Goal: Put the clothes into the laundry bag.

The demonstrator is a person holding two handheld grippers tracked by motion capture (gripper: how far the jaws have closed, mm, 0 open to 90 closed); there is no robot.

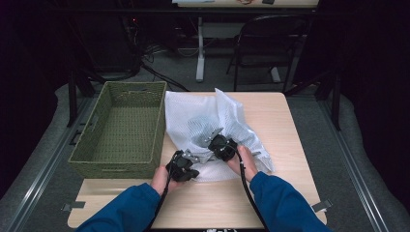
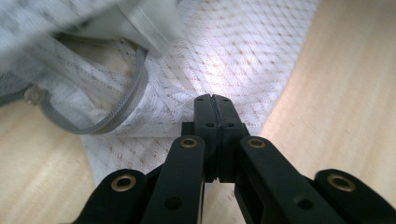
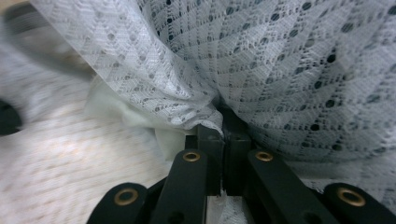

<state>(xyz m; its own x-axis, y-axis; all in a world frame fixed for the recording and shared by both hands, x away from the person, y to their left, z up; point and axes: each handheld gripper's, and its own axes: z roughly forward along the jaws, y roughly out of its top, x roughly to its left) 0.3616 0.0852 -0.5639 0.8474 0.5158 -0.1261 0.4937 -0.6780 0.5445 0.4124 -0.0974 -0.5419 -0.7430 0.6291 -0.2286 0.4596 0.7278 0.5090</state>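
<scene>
Both grippers, left (image 1: 189, 164) and right (image 1: 217, 140), look clamped on the white mesh laundry bag (image 1: 193, 121) lying crumpled on the table (image 1: 285, 145), so it's nowhere near the empty green basket (image 1: 96, 145) yet.

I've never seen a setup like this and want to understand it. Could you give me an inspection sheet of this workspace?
Surface: pale wooden table, partly covered.
Job's things: white mesh laundry bag with grey zipper, crumpled; woven green rectangular basket beside it, nothing seen inside.
Clutter: nothing seen.
Grippers: left claw shut, resting on the mesh; right claw shut on a mesh fold.
Cables: black cable trails from right claw.
Surroundings: dark chair, desk leg, floor wires.
</scene>
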